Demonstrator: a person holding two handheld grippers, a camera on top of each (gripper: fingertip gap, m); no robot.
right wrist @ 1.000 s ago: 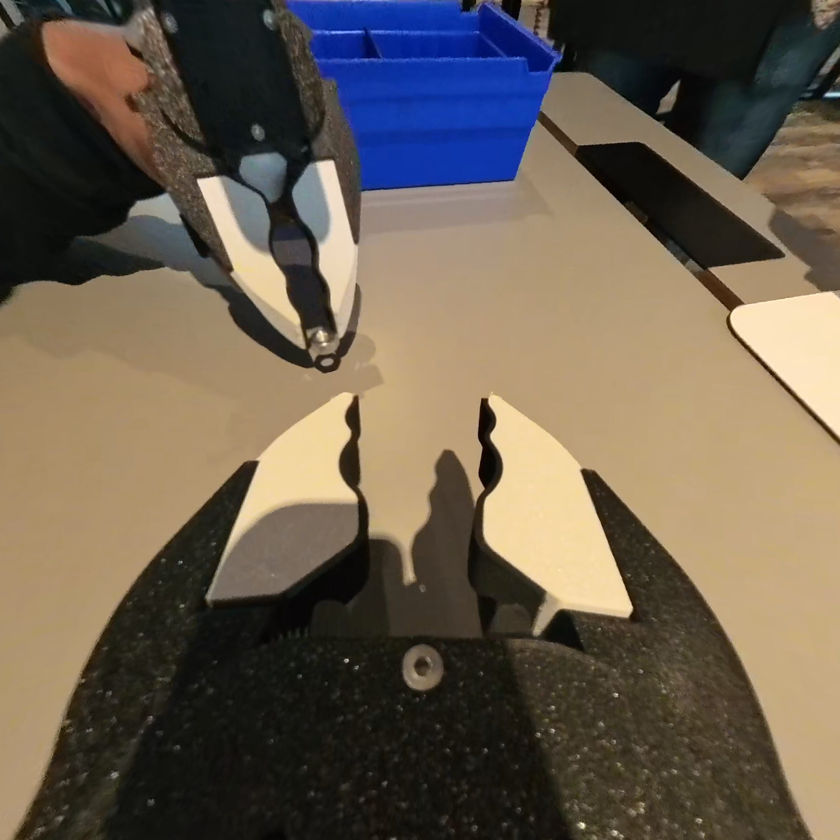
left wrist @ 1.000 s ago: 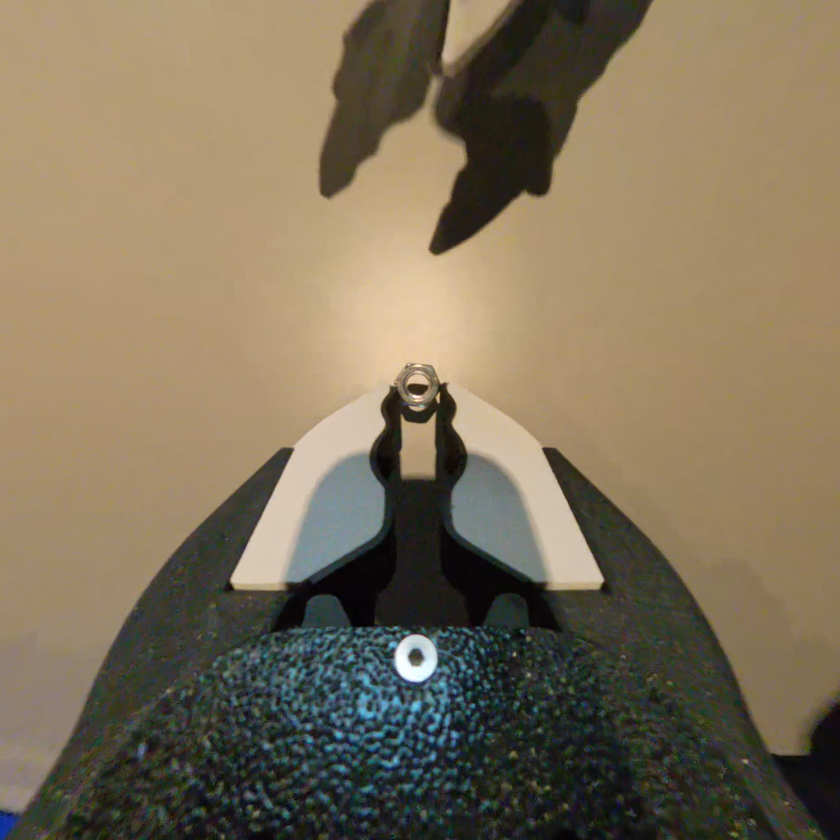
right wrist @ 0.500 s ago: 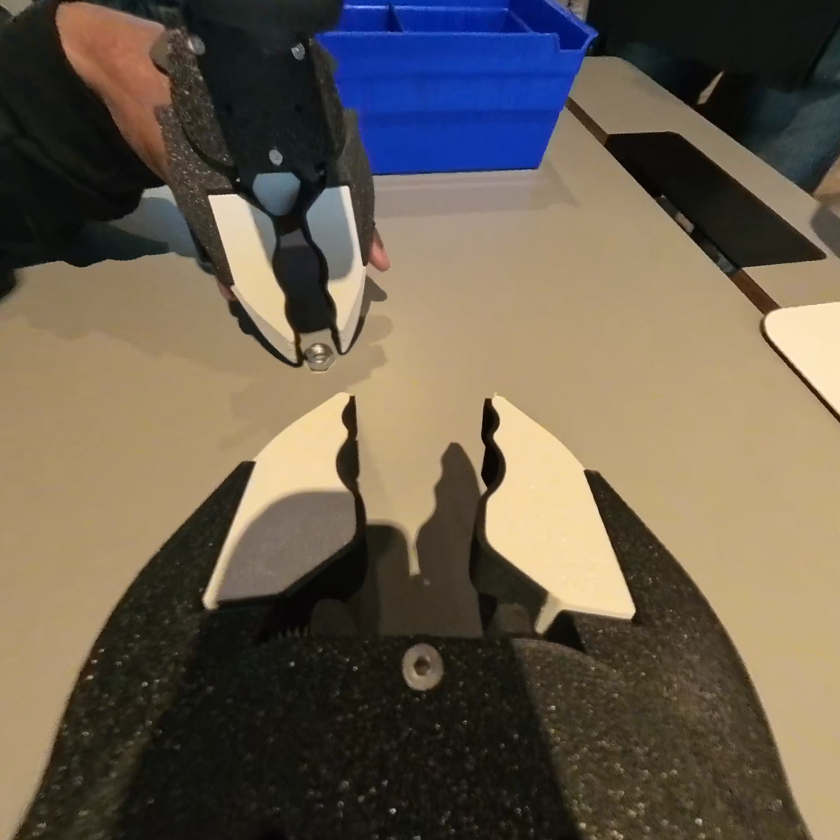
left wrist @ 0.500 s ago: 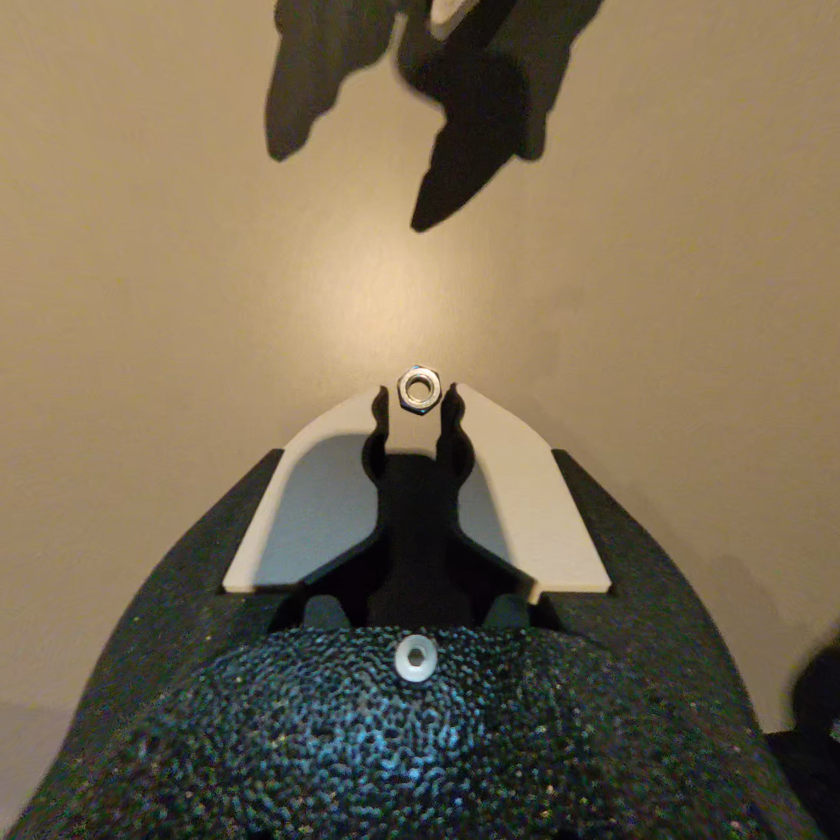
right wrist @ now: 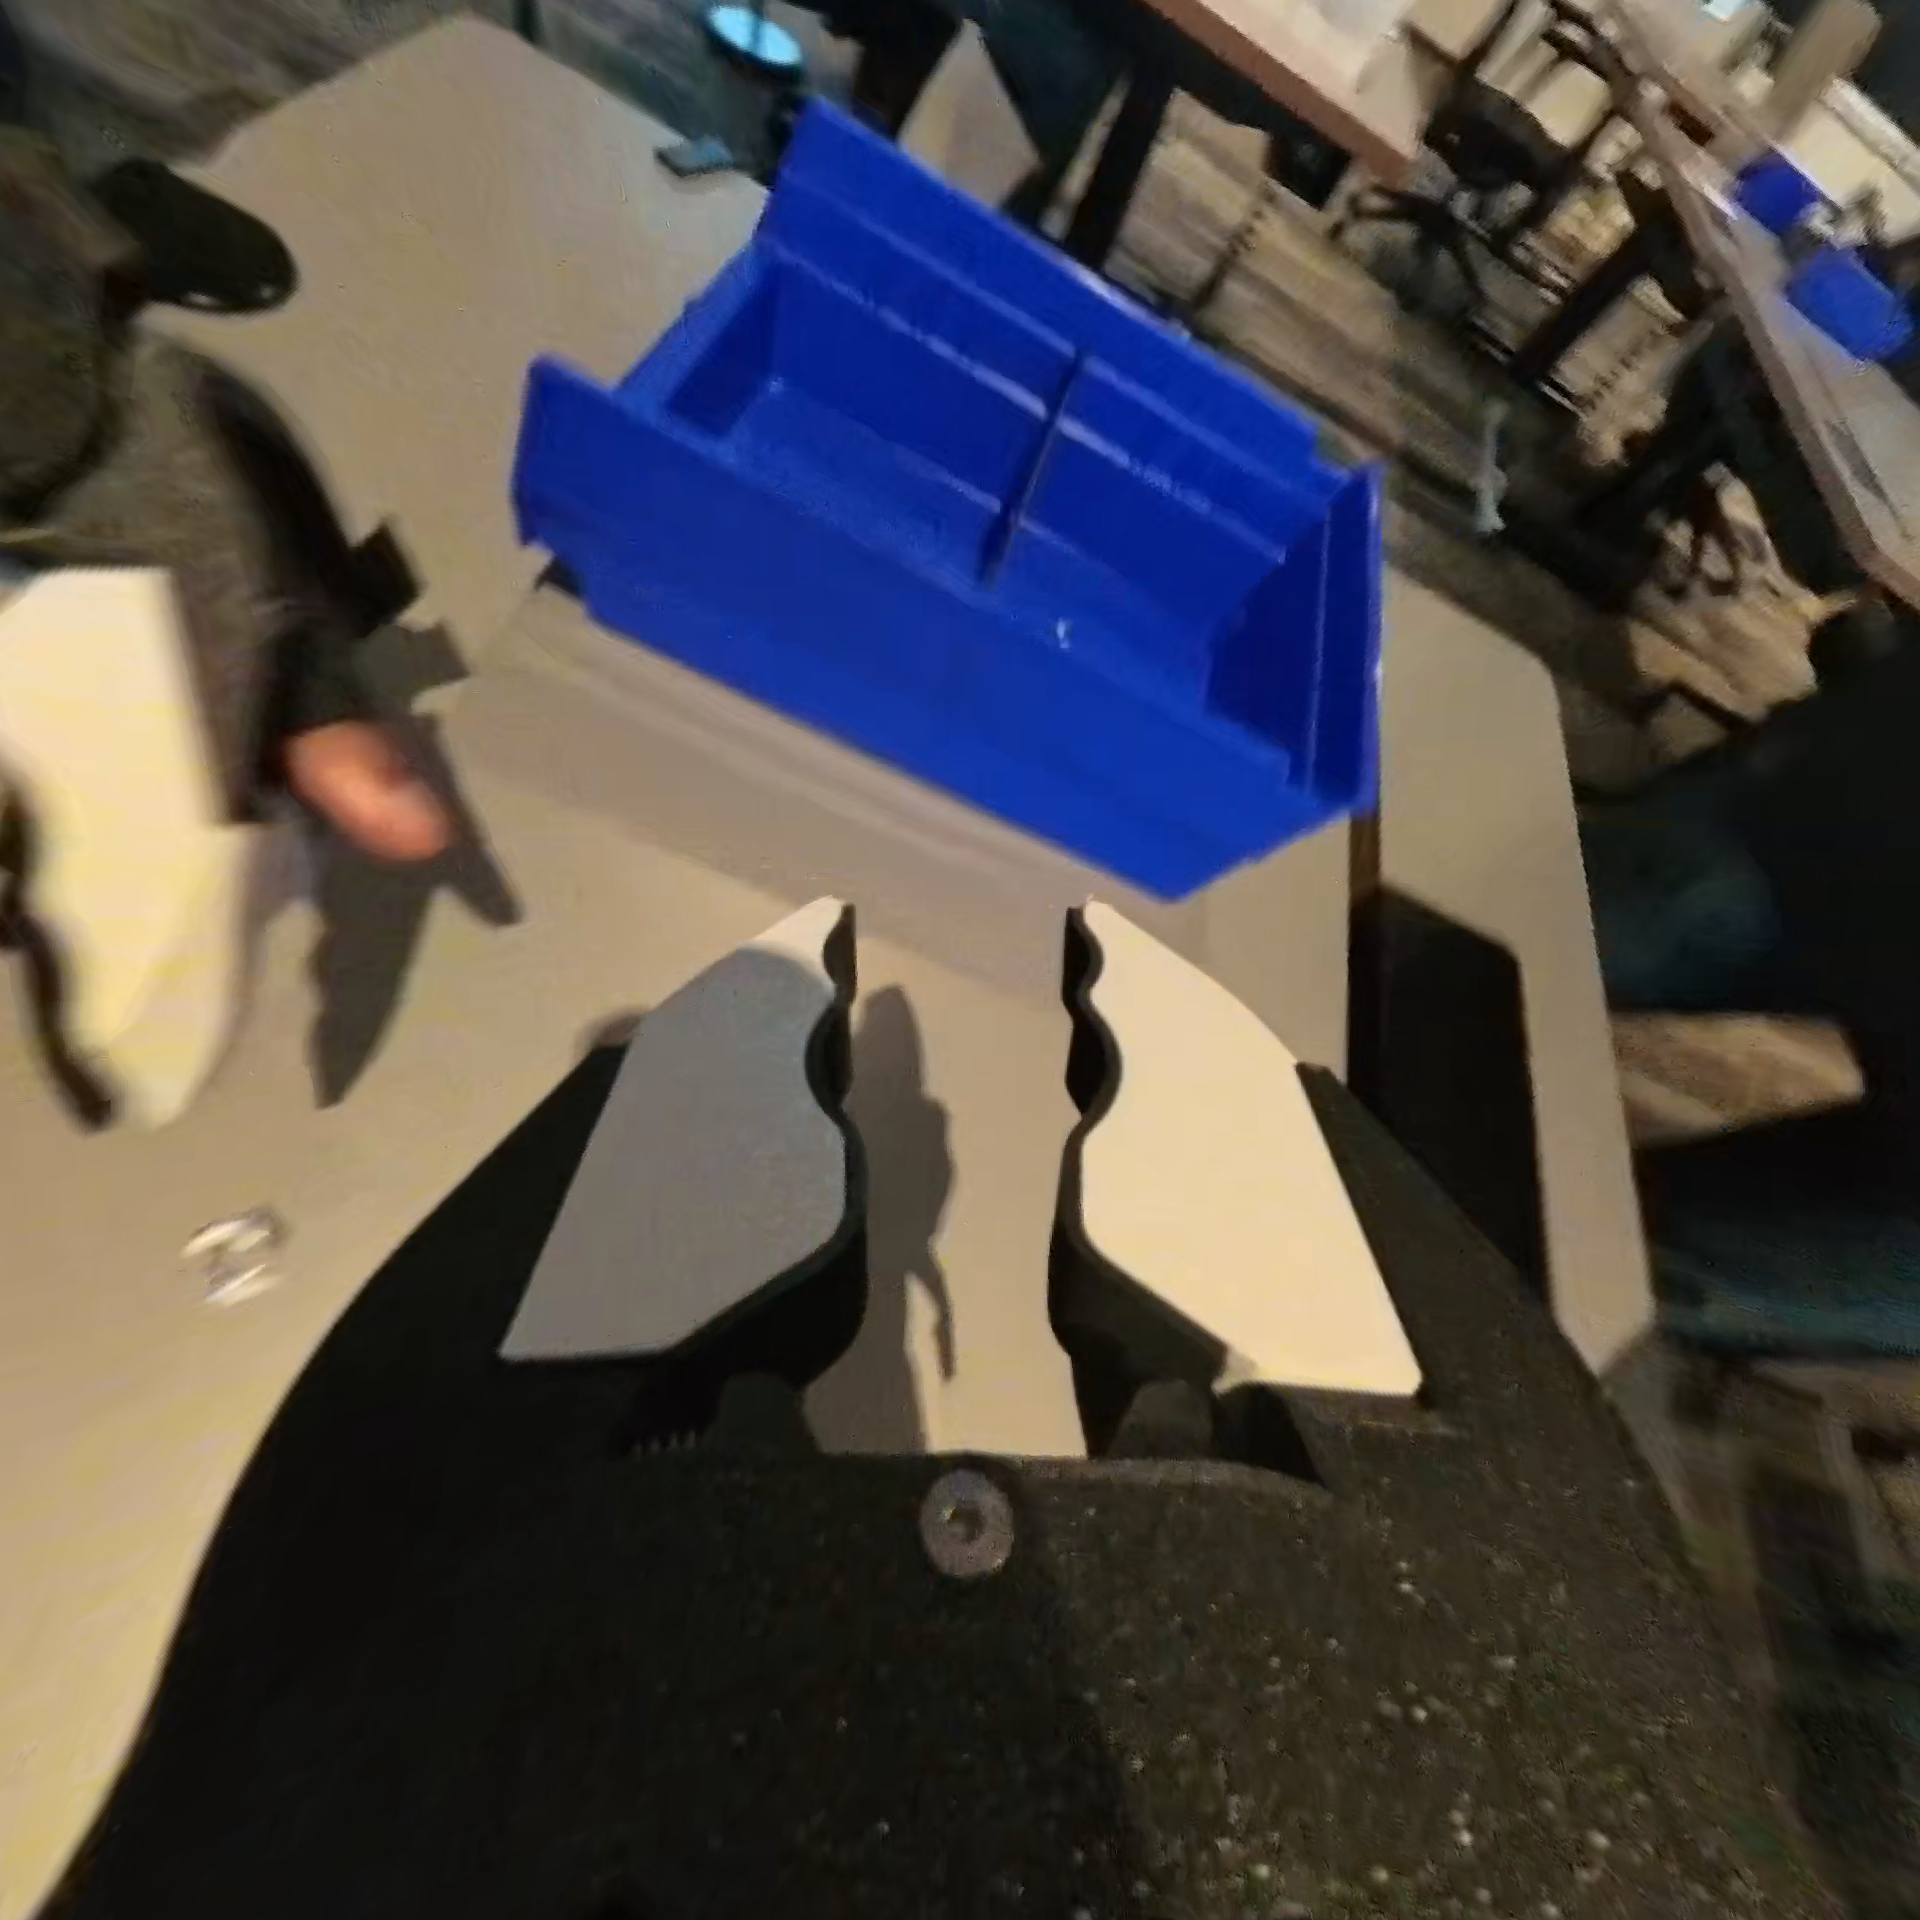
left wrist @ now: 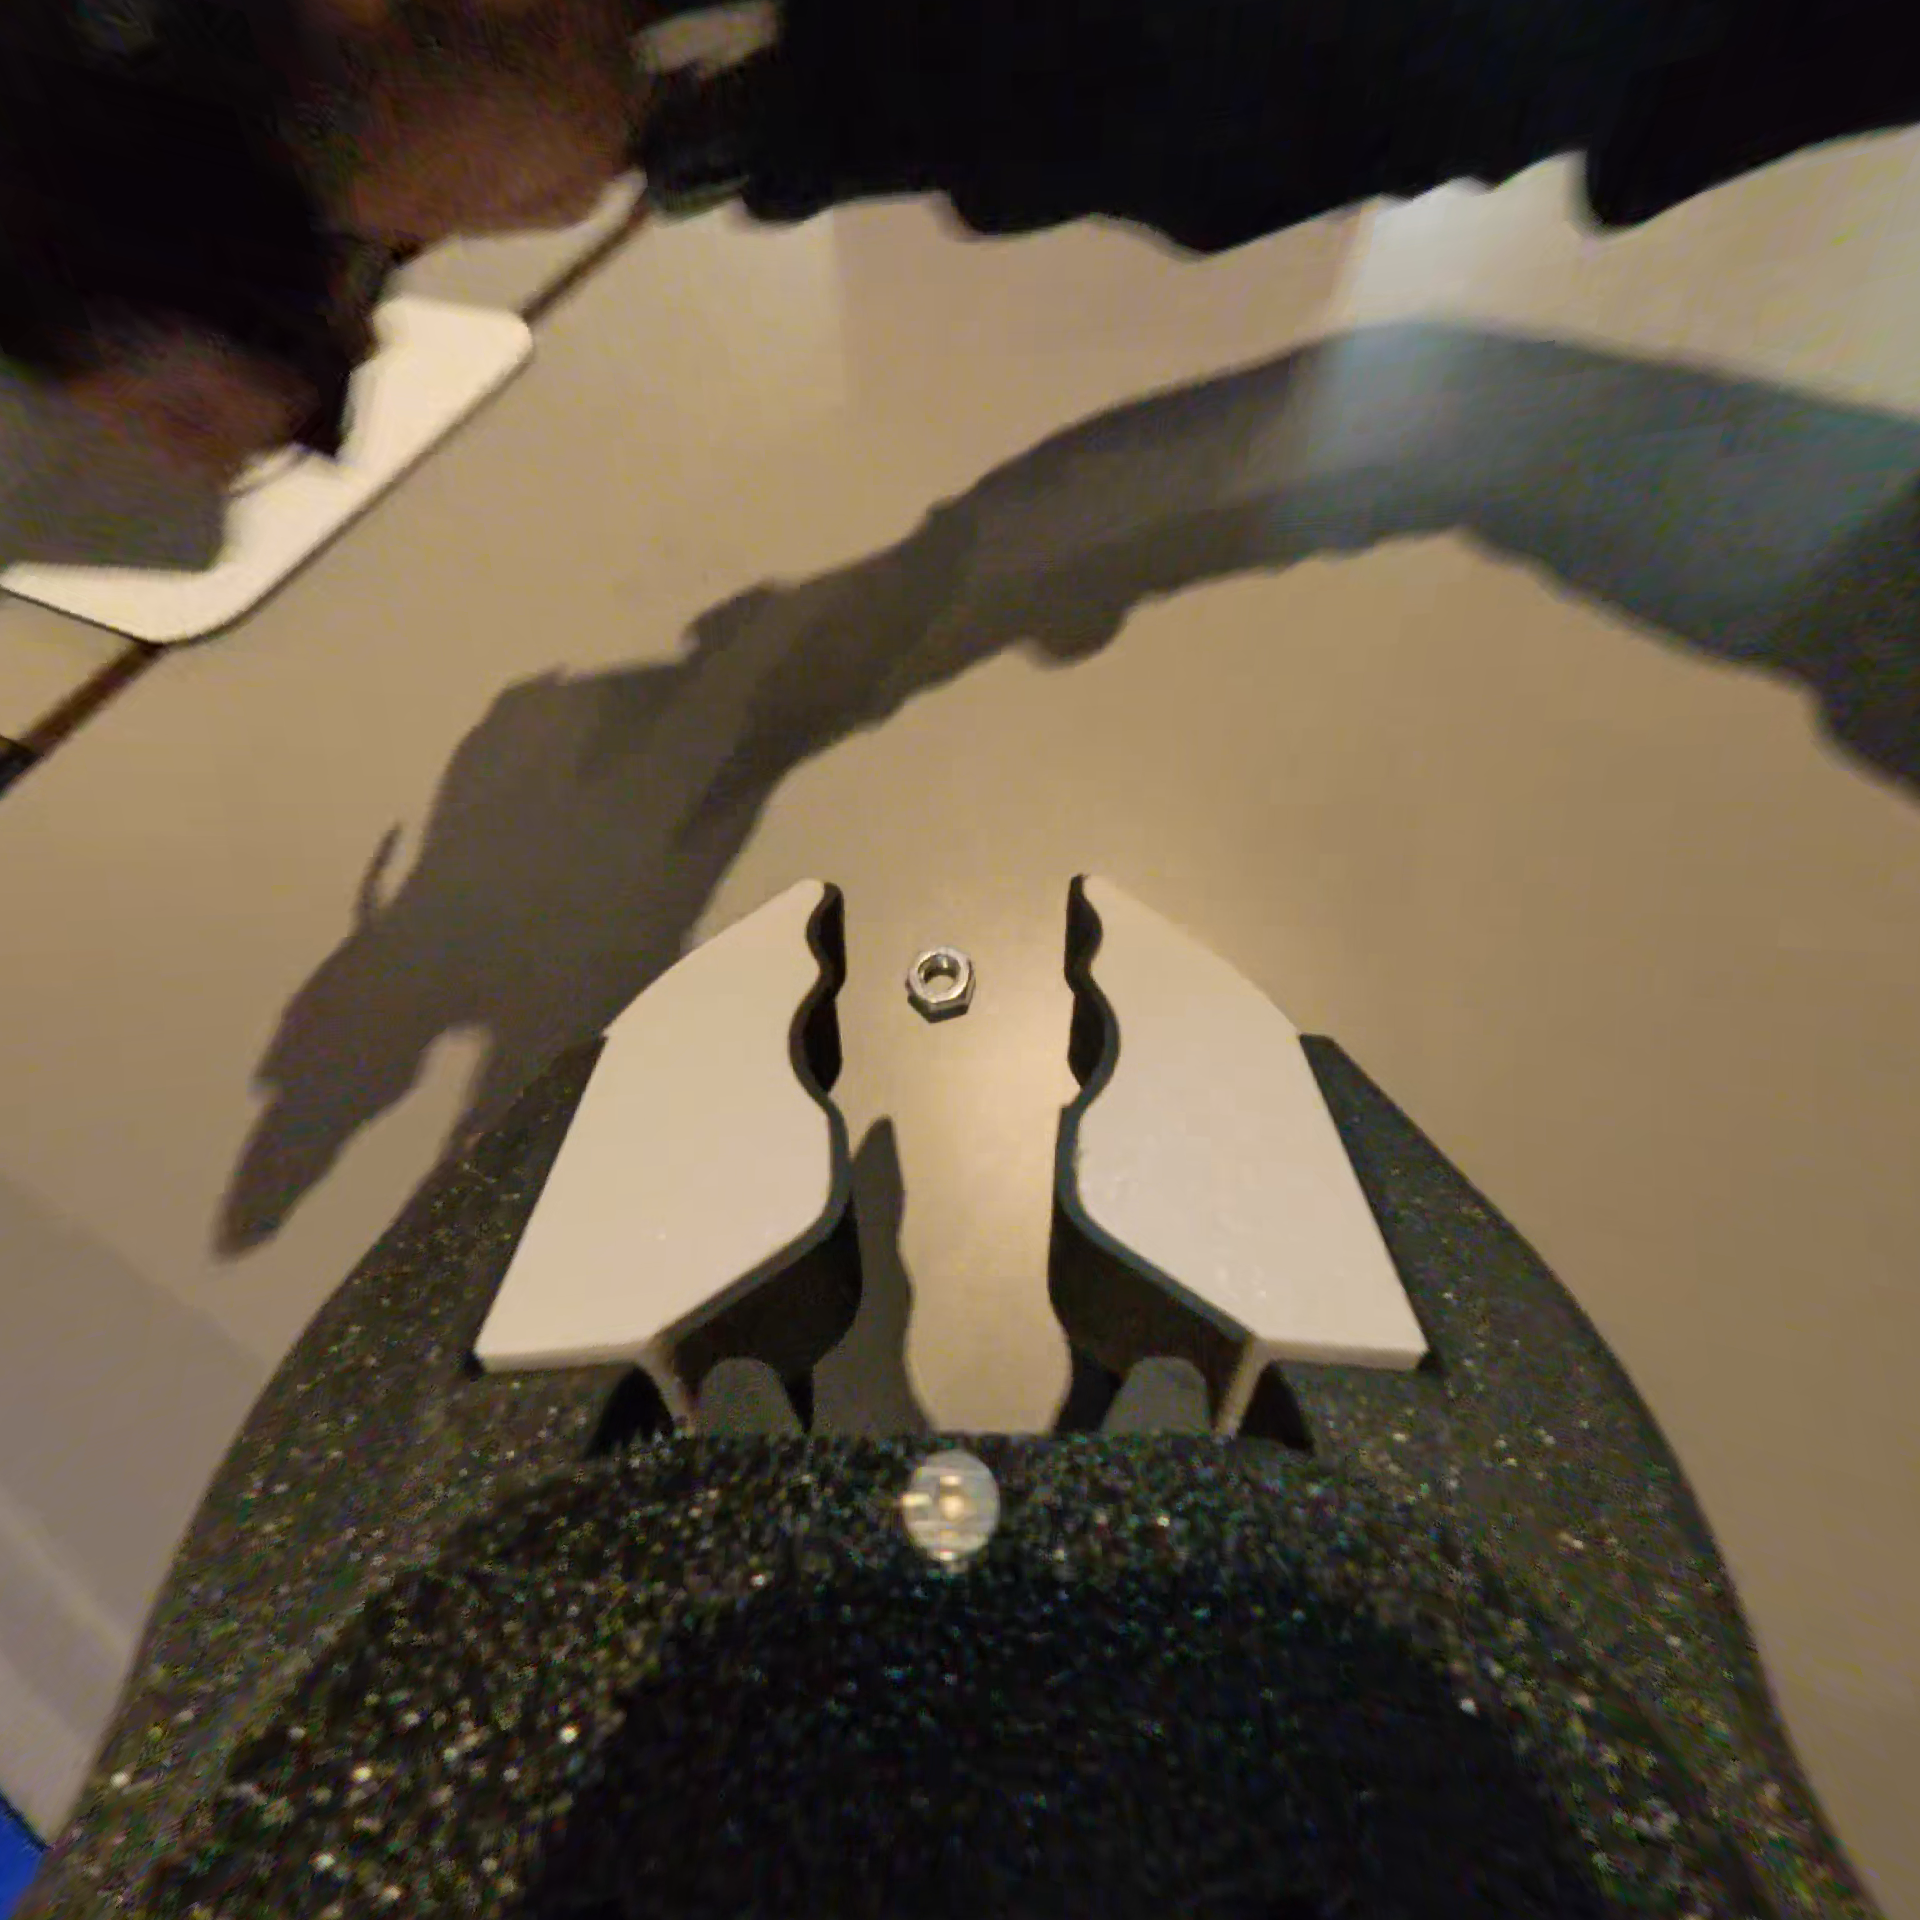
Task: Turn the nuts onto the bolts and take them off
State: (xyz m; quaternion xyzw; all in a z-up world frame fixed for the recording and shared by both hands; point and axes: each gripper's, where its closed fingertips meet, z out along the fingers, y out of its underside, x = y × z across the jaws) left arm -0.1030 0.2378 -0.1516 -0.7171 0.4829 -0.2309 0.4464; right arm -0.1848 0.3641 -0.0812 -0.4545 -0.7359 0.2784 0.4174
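Lying flat on the matte table (left wrist: 1455, 935), a hexagonal steel nut (left wrist: 938, 983) sits between spread, scalloped left fingers (left wrist: 727, 1101); right fingers (right wrist: 1195, 1143) likewise spread.

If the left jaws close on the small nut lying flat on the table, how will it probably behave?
The nut looks like metal, so probably rigid. It lies flat on the table, so rolling seems unlikely. It is small and smooth, so it may slip or flip between the open jaws.

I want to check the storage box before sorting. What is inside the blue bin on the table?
The blue bin has a divider splitting it into compartments. The parts of their floors in view look bare, with no nuts or bolts. The near wall hides the front of the floor, and the picture is blurred.
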